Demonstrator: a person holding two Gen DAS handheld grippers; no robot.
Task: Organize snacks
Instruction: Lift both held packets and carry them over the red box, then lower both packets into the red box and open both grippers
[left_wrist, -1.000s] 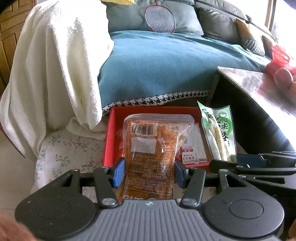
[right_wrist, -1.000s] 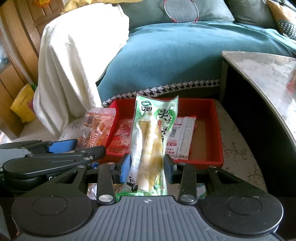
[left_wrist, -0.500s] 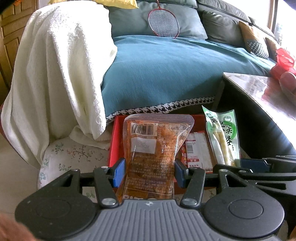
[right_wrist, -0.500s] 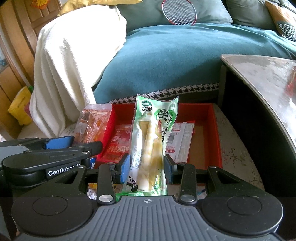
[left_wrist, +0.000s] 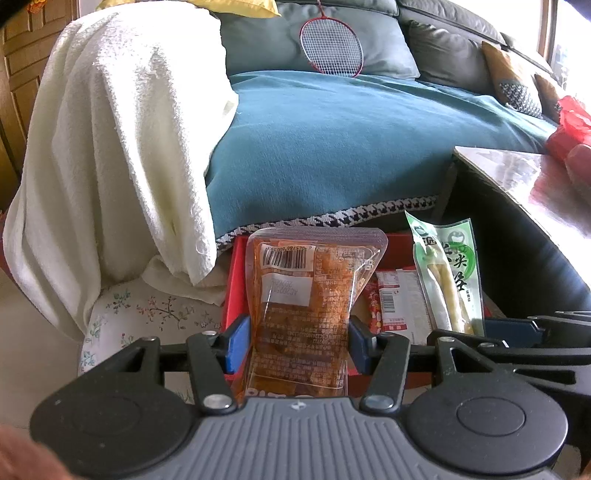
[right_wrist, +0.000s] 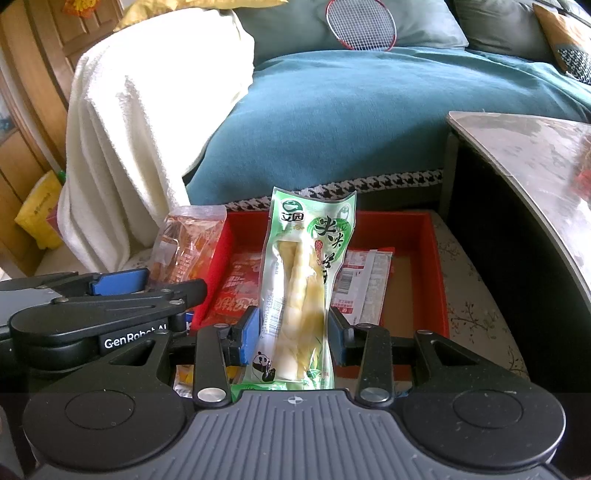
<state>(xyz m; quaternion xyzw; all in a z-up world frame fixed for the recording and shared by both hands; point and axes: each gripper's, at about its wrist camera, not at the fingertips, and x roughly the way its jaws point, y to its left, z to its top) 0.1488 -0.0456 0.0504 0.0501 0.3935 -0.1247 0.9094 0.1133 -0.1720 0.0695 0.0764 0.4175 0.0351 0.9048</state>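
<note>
Standing upright between fingers (left_wrist: 236, 341): orange snack pouch (left_wrist: 306, 306), bamboo-shoot pack (right_wrist: 301, 295).

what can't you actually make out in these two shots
- Left wrist view: the orange snack pack, shut in the left gripper, hides much of the red tray.
- Right wrist view: the bamboo shoot pack, shut in the right gripper, covers the tray's middle and part of the white packet.
- Small print on both packs: too small to read.
- Red items on the table: cut off by the frame edge.

Packets in tray (right_wrist: 436, 258); sofa (right_wrist: 369, 122) behind; table (right_wrist: 535, 162) right
</note>
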